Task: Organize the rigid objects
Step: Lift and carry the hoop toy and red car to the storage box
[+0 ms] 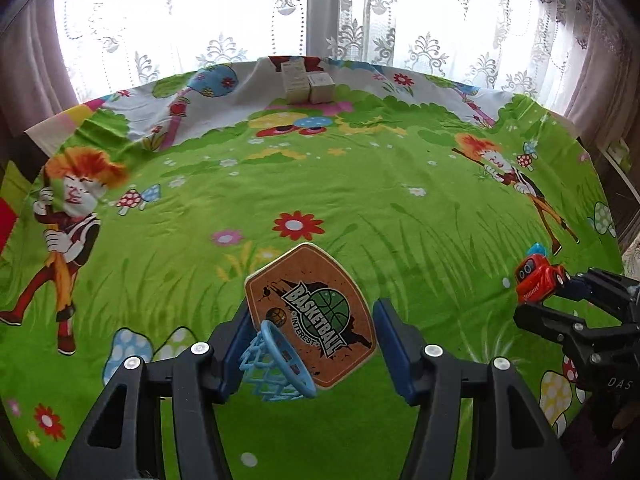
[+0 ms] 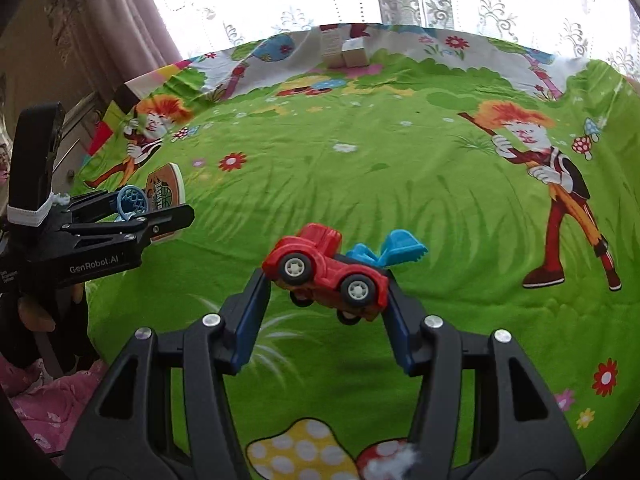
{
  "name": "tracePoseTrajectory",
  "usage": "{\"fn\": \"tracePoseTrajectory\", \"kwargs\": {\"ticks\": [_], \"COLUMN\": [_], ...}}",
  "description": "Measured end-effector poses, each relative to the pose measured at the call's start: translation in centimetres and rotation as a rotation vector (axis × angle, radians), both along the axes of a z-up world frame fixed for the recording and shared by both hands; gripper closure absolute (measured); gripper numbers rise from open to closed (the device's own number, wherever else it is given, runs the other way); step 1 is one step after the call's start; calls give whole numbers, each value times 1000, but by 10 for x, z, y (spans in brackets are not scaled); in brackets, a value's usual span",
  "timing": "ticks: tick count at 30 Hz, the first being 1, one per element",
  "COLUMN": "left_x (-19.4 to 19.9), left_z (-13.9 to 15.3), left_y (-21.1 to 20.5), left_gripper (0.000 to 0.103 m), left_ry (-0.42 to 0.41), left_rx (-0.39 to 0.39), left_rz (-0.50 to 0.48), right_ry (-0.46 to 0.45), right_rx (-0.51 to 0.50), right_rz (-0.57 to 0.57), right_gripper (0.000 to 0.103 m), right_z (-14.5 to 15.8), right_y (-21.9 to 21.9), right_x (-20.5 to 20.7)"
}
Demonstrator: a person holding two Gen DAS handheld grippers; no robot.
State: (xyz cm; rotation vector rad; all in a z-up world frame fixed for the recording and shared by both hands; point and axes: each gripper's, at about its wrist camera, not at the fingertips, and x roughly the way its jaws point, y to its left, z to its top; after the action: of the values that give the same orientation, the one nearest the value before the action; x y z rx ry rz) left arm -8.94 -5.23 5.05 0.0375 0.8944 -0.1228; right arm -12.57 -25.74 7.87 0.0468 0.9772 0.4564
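A toy basketball backboard (image 1: 320,280), orange with a light blue hoop and net (image 1: 276,364), hangs tilted above the green cloth. My left gripper (image 1: 312,312) is shut on its two side edges. In the right wrist view the same backboard (image 2: 164,188) sits in the left gripper (image 2: 160,204) at the far left. A red toy truck (image 2: 324,272) with a blue shovel (image 2: 396,244) is clamped between the blue pads of my right gripper (image 2: 326,284), lifted off the cloth. The left wrist view shows that truck (image 1: 536,276) and the right gripper (image 1: 548,292) at the right edge.
Two small cardboard boxes (image 1: 308,84) (image 2: 346,52) stand side by side at the far edge of the cartoon-printed green cloth (image 1: 360,184). Lace curtains and a bright window rise behind them. A pink quilt (image 2: 44,408) and part of a hand lie at the lower left.
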Motion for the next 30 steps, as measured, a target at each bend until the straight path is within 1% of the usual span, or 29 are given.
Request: {"fn": "tracePoseTrajectory", "kwargs": {"ticks": [4, 7, 11, 14, 18, 22, 25, 27, 30], "left_x": [-5, -7, -16, -27, -41, -59, -73, -83, -96], "left_z": [28, 49, 80, 107, 142, 170, 187, 196, 206], "left_y": [14, 15, 8, -2, -10, -17, -25, -31, -43], "left_gripper": [44, 44, 44, 44, 44, 44, 44, 44, 44], "left_ry": [-76, -118, -178, -242, -313, -398, -452, -484, -506], "left_rx": [-32, -44, -21, 18, 56, 108, 135, 144, 138], "left_rz": [27, 22, 50, 73, 98, 118, 111, 98, 67], "right_ry": [-33, -74, -154, -230, -347, -453, -515, -536, -569], "right_rx": [0, -2, -3, -3, 6, 12, 7, 8, 2], "right_rz": [3, -11, -31, -47, -78, -110, -137, -150, -170], "right_gripper": [44, 44, 44, 44, 44, 44, 44, 44, 44], "right_z": [15, 33, 64, 90, 129, 164, 184, 194, 206], "right_y": [12, 14, 15, 17, 21, 18, 13, 8, 1], "right_x": [-4, -8, -18, -29, -44, -59, -72, -80, -95]}}
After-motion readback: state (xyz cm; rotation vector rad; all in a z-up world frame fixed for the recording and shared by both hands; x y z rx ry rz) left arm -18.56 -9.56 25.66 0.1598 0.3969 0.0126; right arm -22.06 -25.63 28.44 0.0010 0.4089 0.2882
